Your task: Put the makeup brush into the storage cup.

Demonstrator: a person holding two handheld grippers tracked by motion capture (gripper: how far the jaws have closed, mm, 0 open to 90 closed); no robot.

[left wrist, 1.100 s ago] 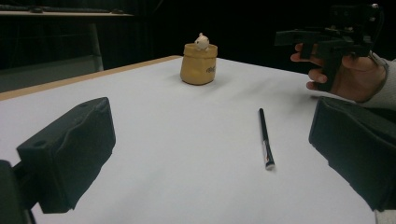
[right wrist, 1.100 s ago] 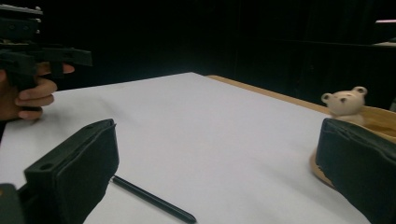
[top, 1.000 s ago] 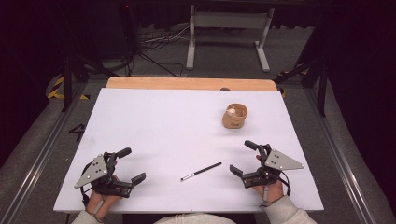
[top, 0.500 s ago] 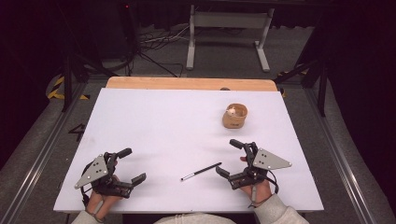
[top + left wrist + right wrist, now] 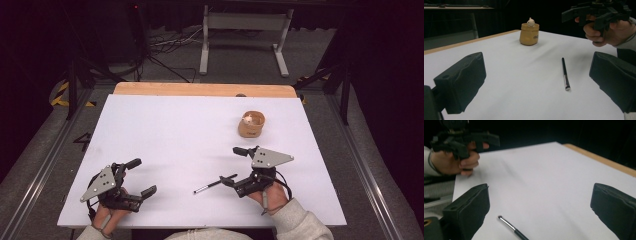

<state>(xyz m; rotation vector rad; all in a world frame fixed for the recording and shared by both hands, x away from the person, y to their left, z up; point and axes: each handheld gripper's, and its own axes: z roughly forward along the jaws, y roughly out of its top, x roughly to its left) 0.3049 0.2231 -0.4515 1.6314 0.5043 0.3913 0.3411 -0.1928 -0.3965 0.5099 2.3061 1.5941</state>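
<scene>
High view shows the right gripper (image 5: pixel 231 166) spread wide just beside the black brush (image 5: pixel 215 184), not gripping it. Left gripper (image 5: pixel 141 176), also spread, rests well apart near the table (image 5: pixel 175 130) edge.

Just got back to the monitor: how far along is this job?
Nothing looks done: the makeup brush lies flat on the white table, apart from the tan holder. In hand: the right gripper, jaws open, reaches around its black end. Left: grasping and whatever follows. The left gripper waits open.
</scene>
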